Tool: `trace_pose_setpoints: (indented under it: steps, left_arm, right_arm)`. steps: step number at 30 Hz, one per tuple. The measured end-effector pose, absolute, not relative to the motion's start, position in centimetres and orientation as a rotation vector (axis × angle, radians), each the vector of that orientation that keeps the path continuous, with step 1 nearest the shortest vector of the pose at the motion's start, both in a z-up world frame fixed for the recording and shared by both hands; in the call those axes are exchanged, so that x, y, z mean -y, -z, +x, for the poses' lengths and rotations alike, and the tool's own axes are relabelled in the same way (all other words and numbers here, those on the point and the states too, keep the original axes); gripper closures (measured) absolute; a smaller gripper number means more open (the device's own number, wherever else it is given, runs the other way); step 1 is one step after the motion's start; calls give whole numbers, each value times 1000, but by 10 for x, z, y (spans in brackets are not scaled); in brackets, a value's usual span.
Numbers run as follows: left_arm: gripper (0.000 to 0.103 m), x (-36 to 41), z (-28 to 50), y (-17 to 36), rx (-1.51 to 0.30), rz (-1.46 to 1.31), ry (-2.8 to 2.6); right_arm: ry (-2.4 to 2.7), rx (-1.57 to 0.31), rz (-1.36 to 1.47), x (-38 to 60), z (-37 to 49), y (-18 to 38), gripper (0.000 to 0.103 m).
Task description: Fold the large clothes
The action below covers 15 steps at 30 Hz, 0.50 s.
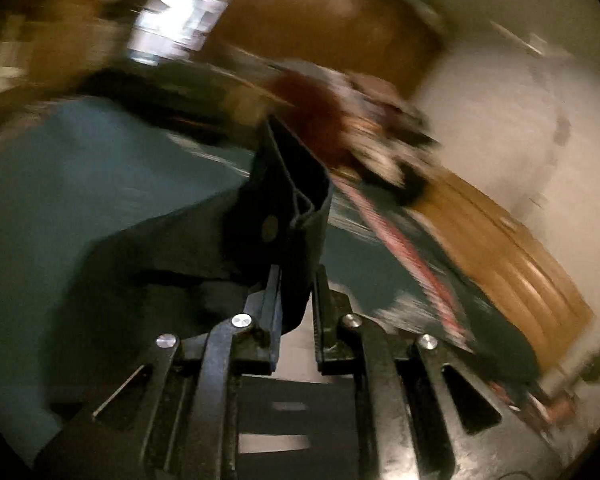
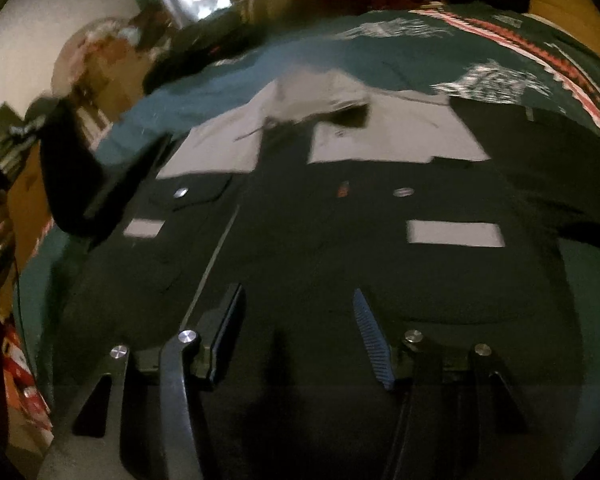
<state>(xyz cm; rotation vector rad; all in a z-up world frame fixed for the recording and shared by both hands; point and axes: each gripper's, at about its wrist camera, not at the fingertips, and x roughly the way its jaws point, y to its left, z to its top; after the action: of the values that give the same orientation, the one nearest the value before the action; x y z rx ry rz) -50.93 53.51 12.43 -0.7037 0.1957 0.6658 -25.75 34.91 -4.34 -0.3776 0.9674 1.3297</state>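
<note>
The dark jacket lies front-up and spread wide on the teal bedspread, its grey yoke panels toward the far side, two snap-buttoned chest pockets and grey stripes below them all in plain sight. Judging by that, the folding has barely begun: the body is flat and unfolded, and the sleeve on the right of the jacket stretches out to the side. The one part in motion is at the jacket's left edge, where the left tool is pinched tight on a bunched fold of dark fabric with a snap, likely a cuff or placket, lifted clear of the bedspread; the blur in that view suggests a swing under way. In the right wrist view this raised piece appears as a dark mass to the left of the jacket. The right tool hangs just above the jacket's lower hem, fingers spread wide with nothing between them. Beyond the jacket's collar, a heap of other clothes sits near the wooden headboard, so more garments probably wait. Still to do, as I judge it: bring both sleeves in, fold the sides, then double the body.
</note>
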Motion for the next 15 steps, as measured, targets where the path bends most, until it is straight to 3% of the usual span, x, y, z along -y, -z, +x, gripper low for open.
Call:
trace_pose_setpoints:
  steps: [5, 10, 11, 12, 14, 15]
  left_arm:
    - [86, -497, -362, -76, -406, -764, -382]
    - [79, -475, -369, -51, -447, -810, -307]
    - [70, -477, -377, -53, -429, -815, -328]
    - [54, -482, -396, -56, -400, -815, -370]
    - [30, -491, -433, -58, -341, -811, -503]
    - [27, -504, -457, -56, -307, -829, -576]
  right_arm:
    - [-1262, -992, -302, -318, -206, 44, 41]
    - [-1216, -1041, -240, -300, -156, 53, 41]
    - [-1225, -1041, -240, -303, -150, 54, 40]
    - [-1237, -1046, -234, -306, -145, 55, 40]
    - [-1297, -1088, -196, -325, -137, 56, 40]
    - [-1339, -1116, -182, -340, -135, 58, 40]
